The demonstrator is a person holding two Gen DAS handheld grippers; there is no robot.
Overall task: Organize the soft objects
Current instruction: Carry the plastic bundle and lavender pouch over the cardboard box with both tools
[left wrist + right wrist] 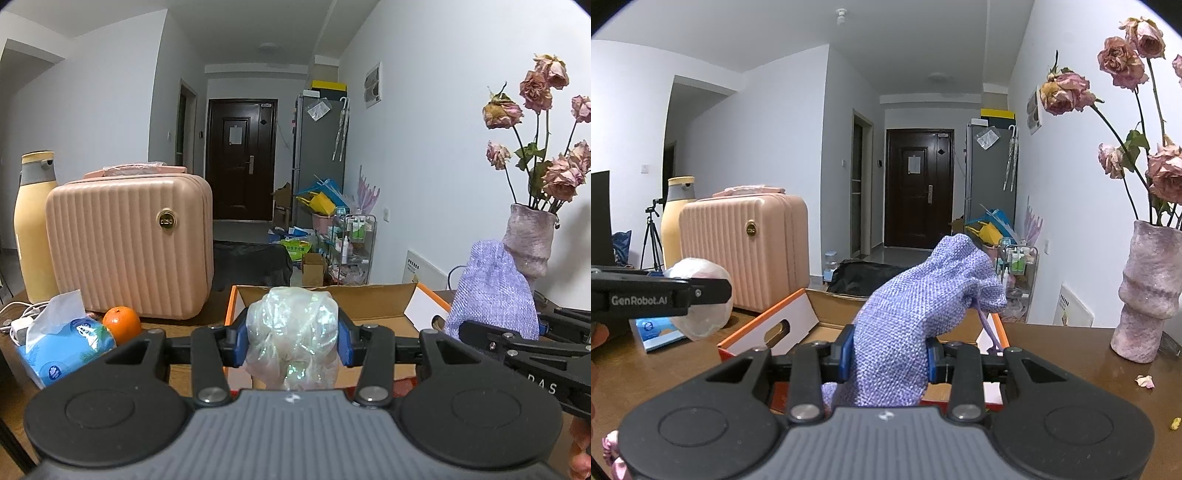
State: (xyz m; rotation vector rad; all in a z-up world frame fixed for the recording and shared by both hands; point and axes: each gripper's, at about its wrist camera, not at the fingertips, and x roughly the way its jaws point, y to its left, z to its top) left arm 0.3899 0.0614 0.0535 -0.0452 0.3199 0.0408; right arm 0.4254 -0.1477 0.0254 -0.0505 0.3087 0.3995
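My left gripper (291, 339) is shut on a crumpled clear plastic bag (291, 332) and holds it above the near edge of an open cardboard box (369, 299) with an orange rim. My right gripper (890, 354) is shut on a purple woven drawstring pouch (916, 302) and holds it over the same box (827, 306). The pouch also shows in the left wrist view (491, 291), at the right. The plastic bag also shows in the right wrist view (701, 302), at the left, with the left gripper's finger across it.
On the brown table stand a pink ribbed case (129, 243), a yellow bottle (33, 225), an orange (121, 323), a blue tissue pack (62, 347) and a vase of dried roses (1145, 291). A pink scrunchie (613, 458) lies at the lower left.
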